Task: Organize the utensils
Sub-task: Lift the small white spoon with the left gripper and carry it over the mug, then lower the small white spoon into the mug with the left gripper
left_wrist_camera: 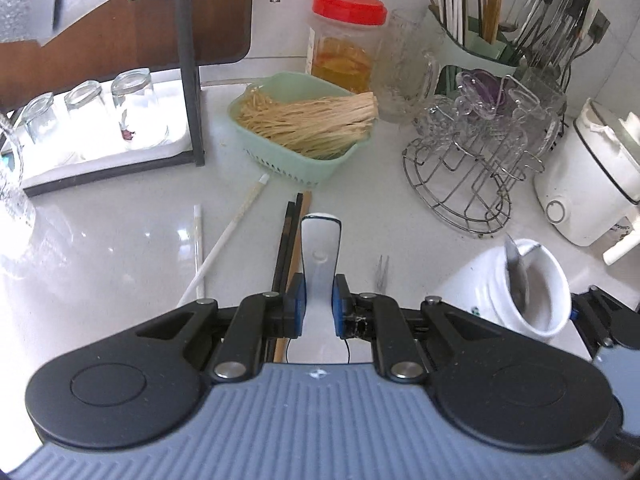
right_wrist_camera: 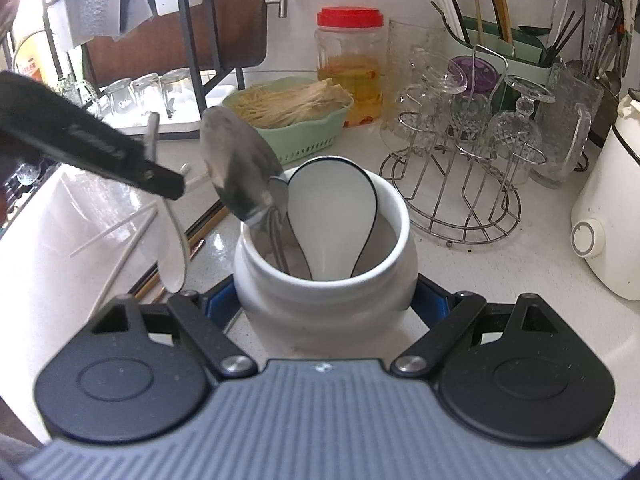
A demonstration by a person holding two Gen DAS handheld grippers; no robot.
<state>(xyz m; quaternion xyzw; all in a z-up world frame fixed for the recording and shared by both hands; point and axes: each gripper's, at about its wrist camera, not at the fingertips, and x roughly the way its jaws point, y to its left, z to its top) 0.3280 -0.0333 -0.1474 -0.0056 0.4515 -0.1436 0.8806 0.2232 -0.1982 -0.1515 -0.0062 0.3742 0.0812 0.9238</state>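
Left wrist view: left gripper [left_wrist_camera: 319,306] jaws pinch a white spoon [left_wrist_camera: 320,252] above the bench [left_wrist_camera: 120,248]; right gripper [right_wrist_camera: 325,300] jaws clamp the white jar [right_wrist_camera: 324,280].

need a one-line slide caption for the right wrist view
Right gripper clamps the white ceramic jar holding a white spoon and metal spoon, chopsticks left on the counter.

Both wrist views look down, sharing the countertop [left_wrist_camera: 120,248].
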